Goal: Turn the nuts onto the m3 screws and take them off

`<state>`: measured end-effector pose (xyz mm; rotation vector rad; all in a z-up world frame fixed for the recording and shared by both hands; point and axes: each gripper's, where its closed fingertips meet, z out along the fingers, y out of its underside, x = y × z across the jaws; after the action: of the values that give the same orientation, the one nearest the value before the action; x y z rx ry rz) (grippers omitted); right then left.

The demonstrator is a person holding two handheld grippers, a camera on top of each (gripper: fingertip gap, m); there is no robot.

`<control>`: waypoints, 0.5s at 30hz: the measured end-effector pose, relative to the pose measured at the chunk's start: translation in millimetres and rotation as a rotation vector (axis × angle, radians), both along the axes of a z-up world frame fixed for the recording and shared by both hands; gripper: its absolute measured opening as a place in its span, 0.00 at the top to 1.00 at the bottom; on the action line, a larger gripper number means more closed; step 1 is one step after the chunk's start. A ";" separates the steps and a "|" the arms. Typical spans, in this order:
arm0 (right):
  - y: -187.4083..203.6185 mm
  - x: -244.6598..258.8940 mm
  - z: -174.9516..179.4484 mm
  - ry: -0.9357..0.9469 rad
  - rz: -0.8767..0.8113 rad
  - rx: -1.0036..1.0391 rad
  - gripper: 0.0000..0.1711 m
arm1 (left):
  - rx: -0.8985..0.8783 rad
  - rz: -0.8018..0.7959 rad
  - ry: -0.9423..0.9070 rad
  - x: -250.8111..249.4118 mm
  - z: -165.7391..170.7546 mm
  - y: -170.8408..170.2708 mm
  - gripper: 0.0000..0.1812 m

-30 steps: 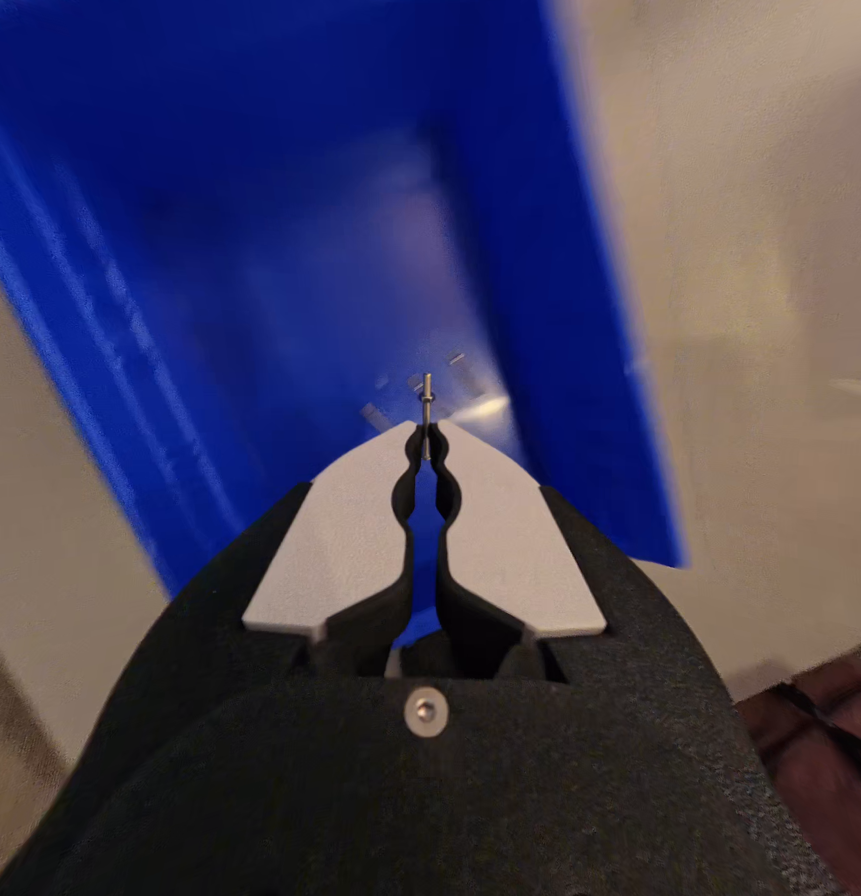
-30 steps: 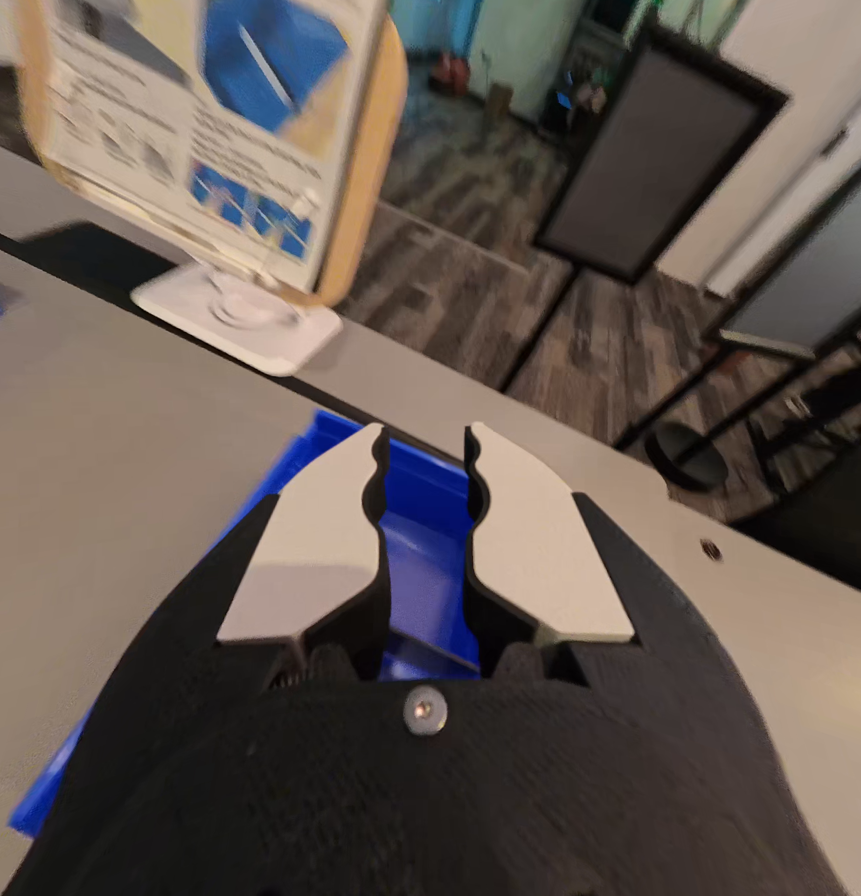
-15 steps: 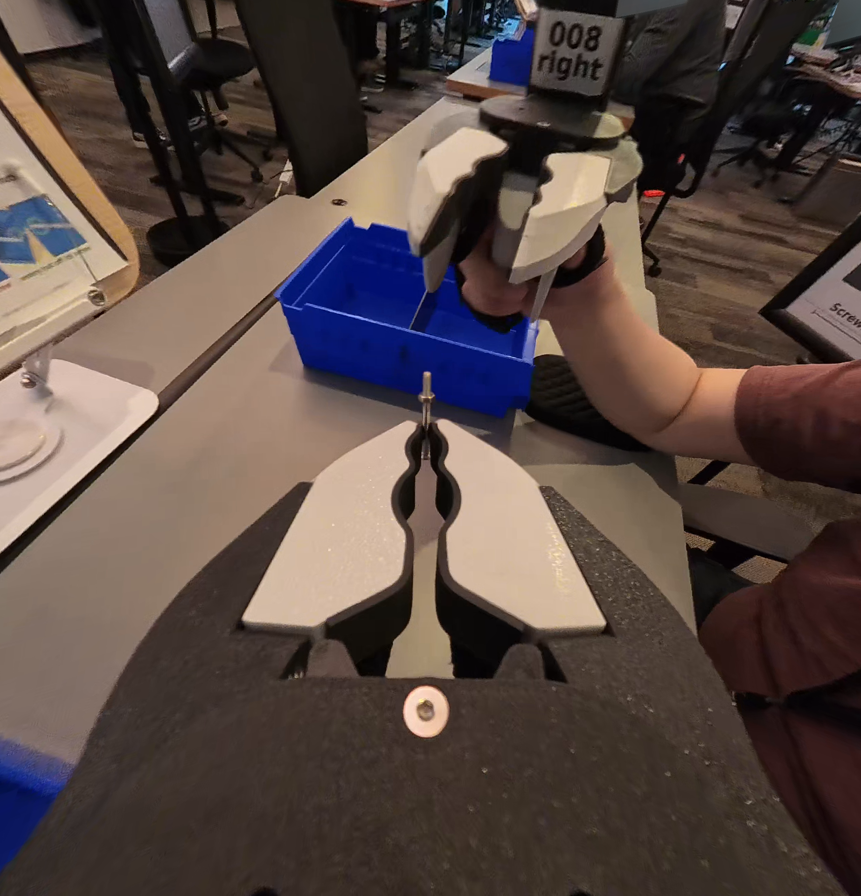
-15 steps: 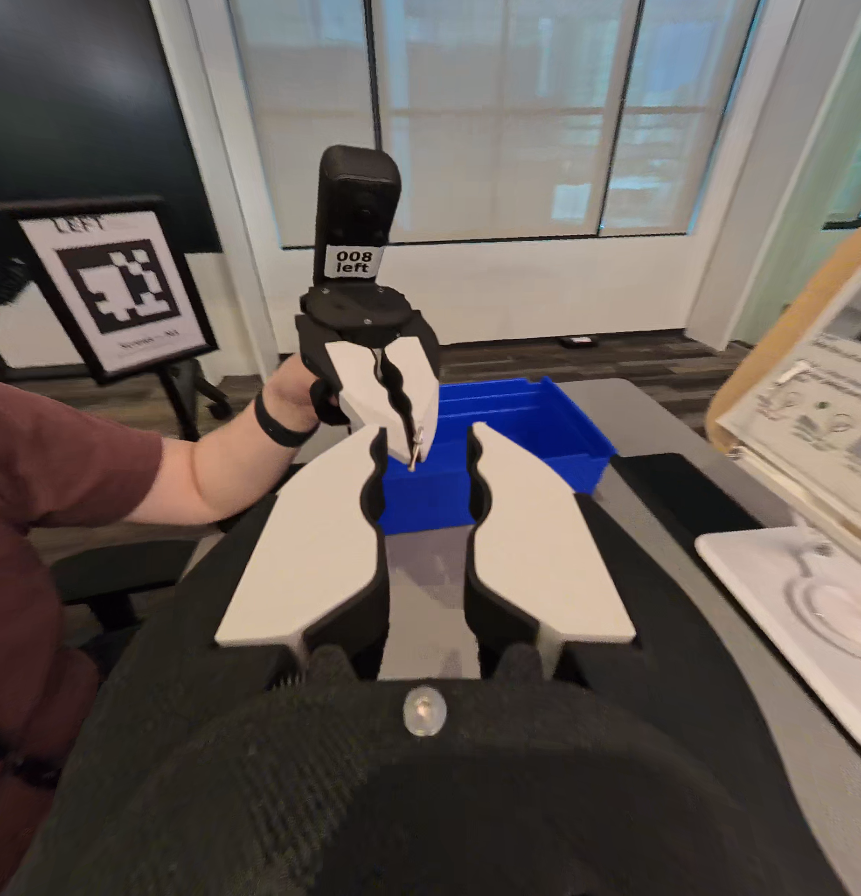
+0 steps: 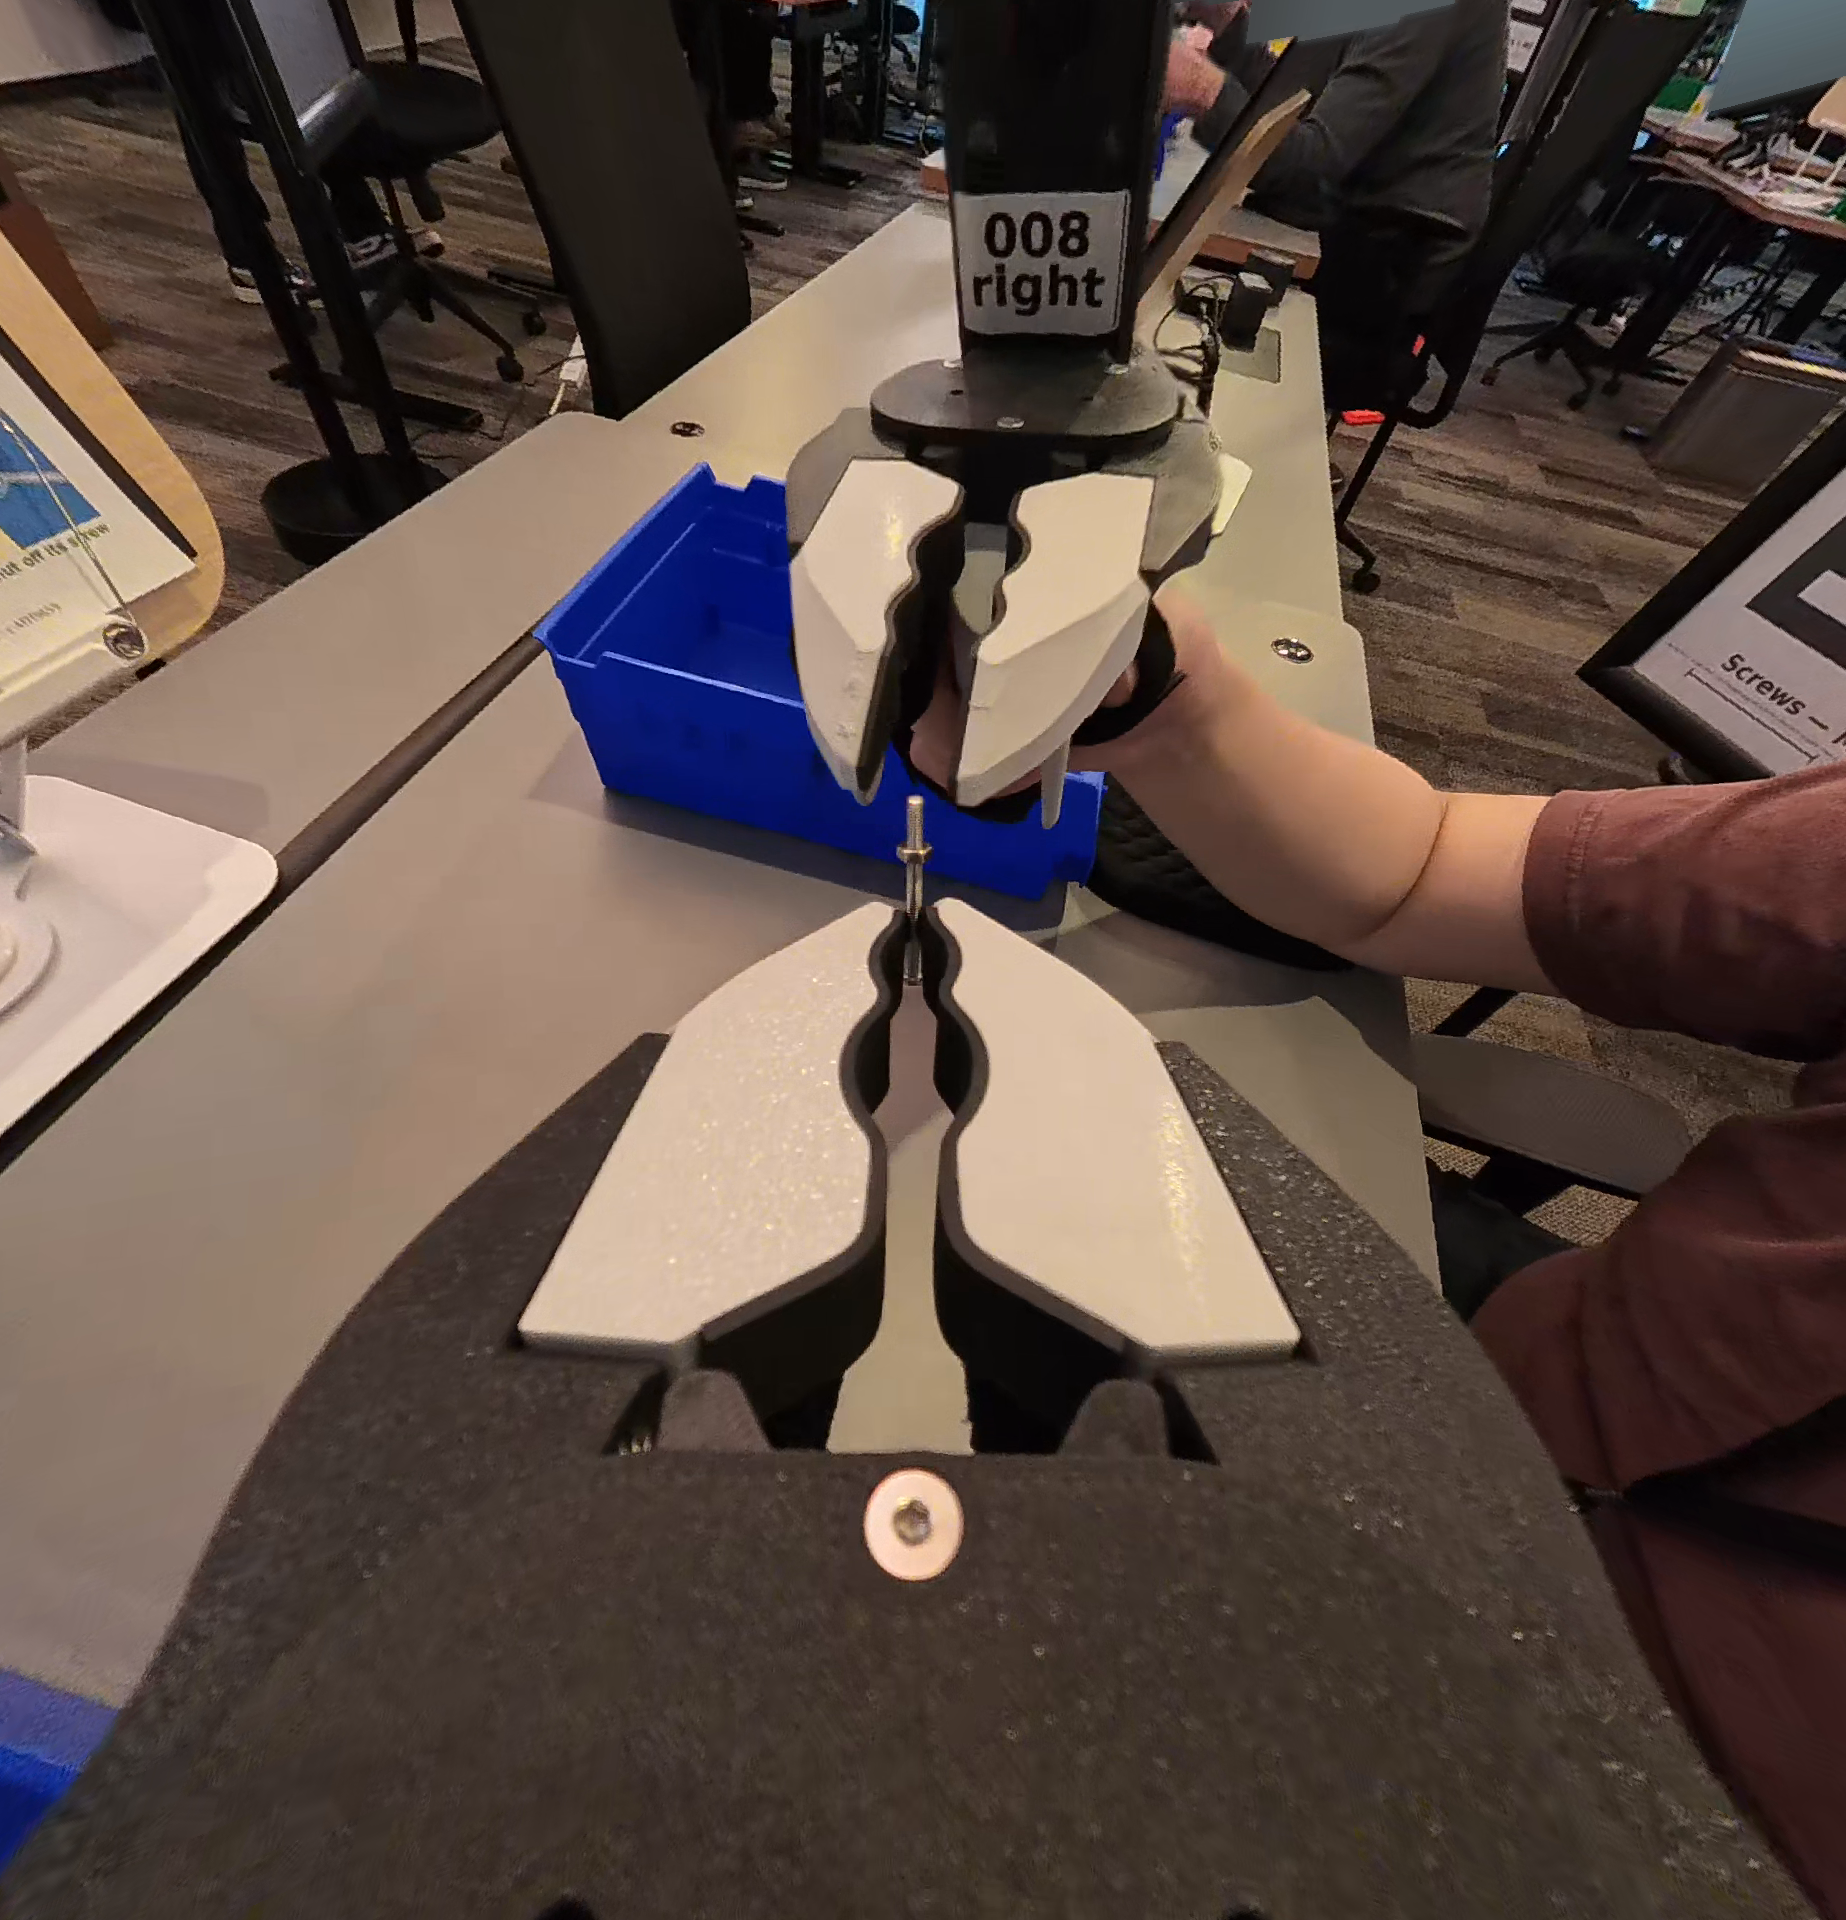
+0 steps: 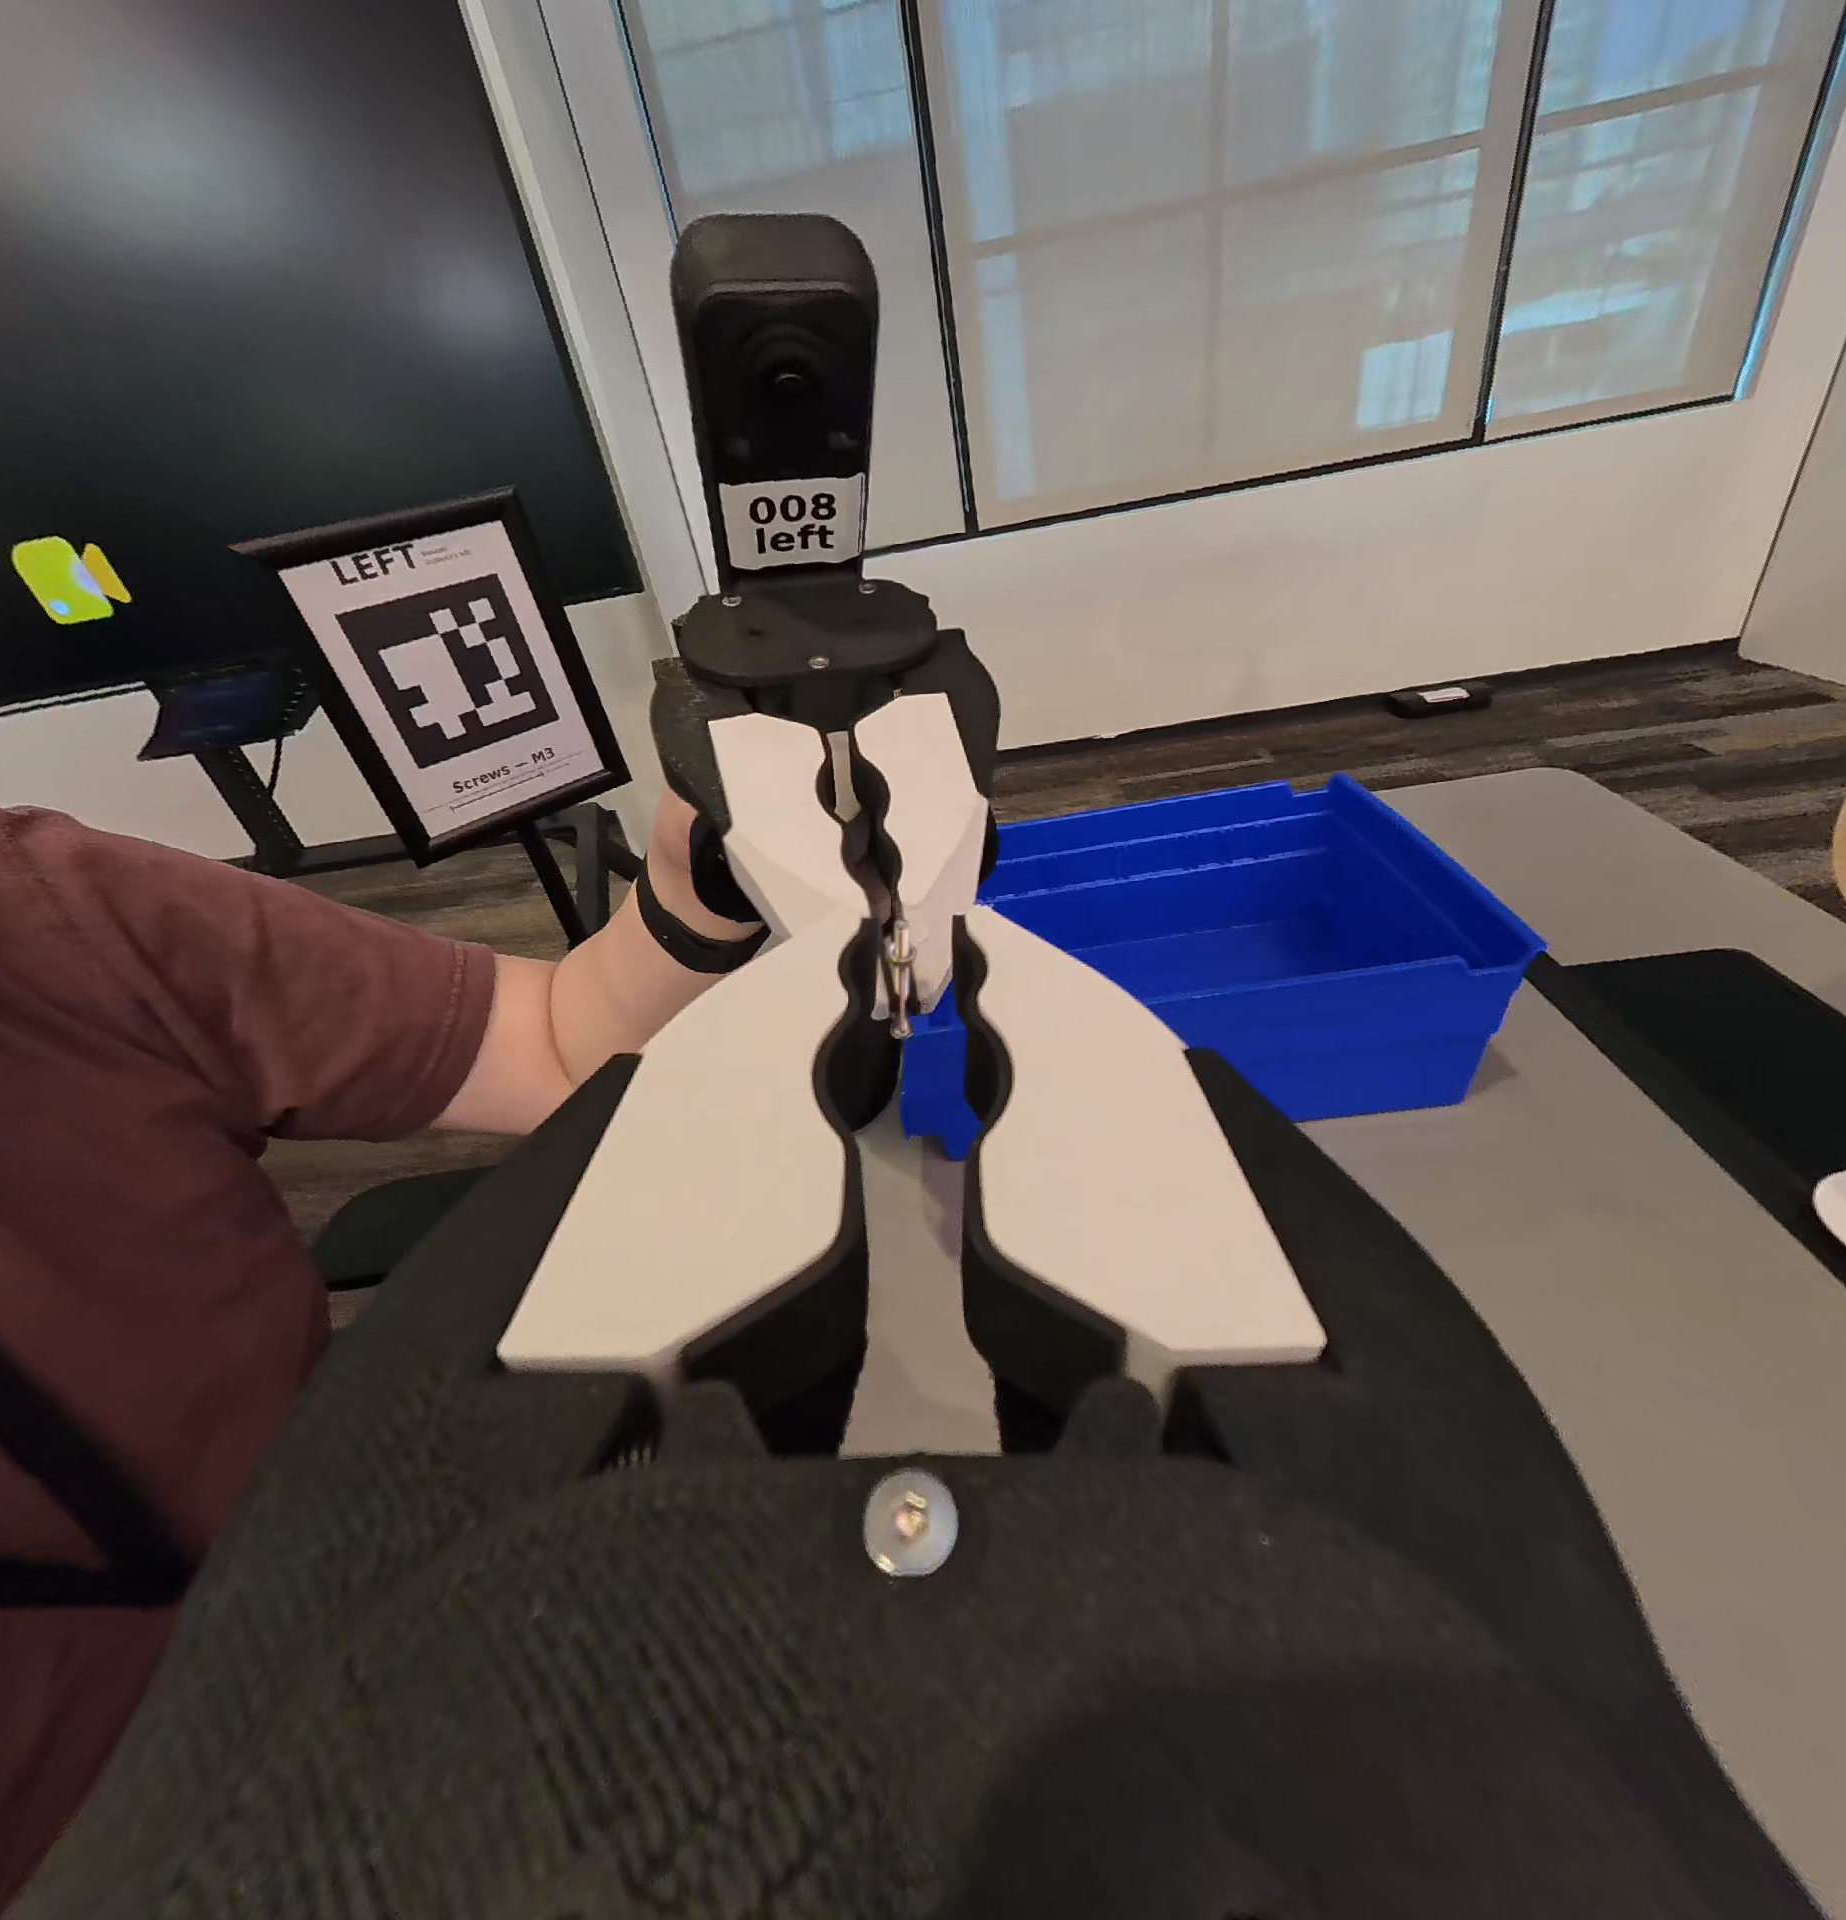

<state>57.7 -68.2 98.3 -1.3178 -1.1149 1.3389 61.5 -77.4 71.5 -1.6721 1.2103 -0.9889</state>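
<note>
— While my left claw is pressed together on the lower end of the M3 screw, what do you see of the nut?

— The nut sits partway up the shaft, above your white fingertips, with bare thread sticking out past it. The screw stands upright out of the tips.

— And my right claw?

— It hangs just above the screw's free end, pointed down at it, jaws spread a little and holding nothing. From the right wrist view the screw lies in the gap between your right fingers, near their tips, but I cannot tell whether either finger touches it.

— Where is everything over the counter?

— Both claws are in the air above the grey counter, facing each other. 1 blue bin stands on the counter behind the right claw. A 2nd blue bin shows in the right wrist view, behind the left claw. A white stand base sits at the left edge, and a framed marker sign stands on the floor beyond the counter.
</note>
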 end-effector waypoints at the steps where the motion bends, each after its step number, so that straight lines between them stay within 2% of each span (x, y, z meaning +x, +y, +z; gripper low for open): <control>1: -1.4 -0.8 -1.0 -0.002 0.013 -0.004 0.92 | -0.001 -0.004 0.010 0.2 -1.4 -0.6 0.99; 7: -4.0 -3.1 -5.9 -0.012 0.051 -0.026 0.98 | 0.004 -0.004 0.015 1.5 -2.1 -1.8 0.99; 15: -7.4 -4.2 -9.3 -0.027 0.084 -0.045 0.98 | -0.013 -0.023 0.024 3.3 -6.0 -5.2 0.99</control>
<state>53.4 -75.6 89.0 -1.3380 -1.1765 1.4182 64.7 -82.6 65.5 -1.6873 1.2442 -0.9954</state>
